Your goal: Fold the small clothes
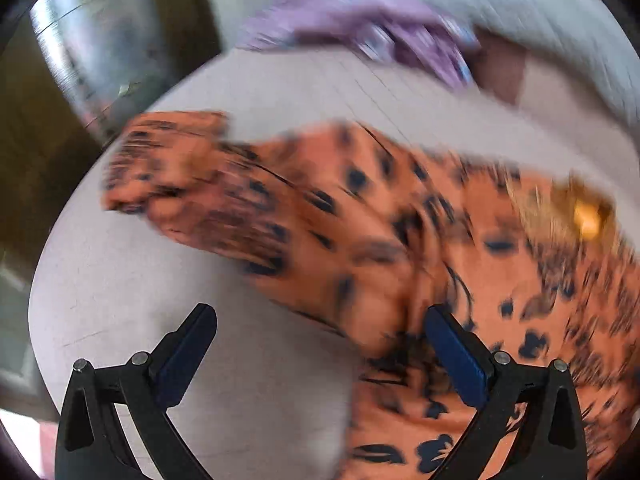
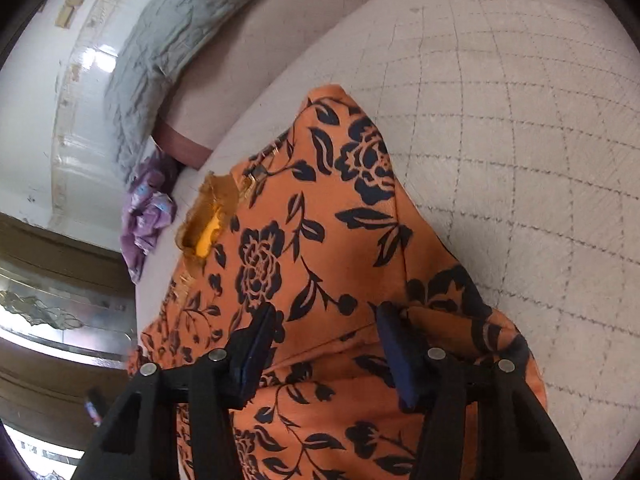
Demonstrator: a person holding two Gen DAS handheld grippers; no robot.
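Note:
An orange garment with a dark floral print lies on the pale quilted surface, its gold neckline toward the far left. My right gripper hovers just over the garment's near part. Its jaws stand apart, flat fabric shows in the gap, and the pads press on nothing. In the blurred left wrist view the same garment stretches from a sleeve at the left to the lower right. My left gripper is wide open above the garment's edge, its right finger over the cloth and its left finger over bare surface.
A crumpled purple garment lies beyond the neckline, also seen as the purple garment at the top of the left view. A grey pillow and a pink cushion sit behind it. Dark wooden furniture borders the left.

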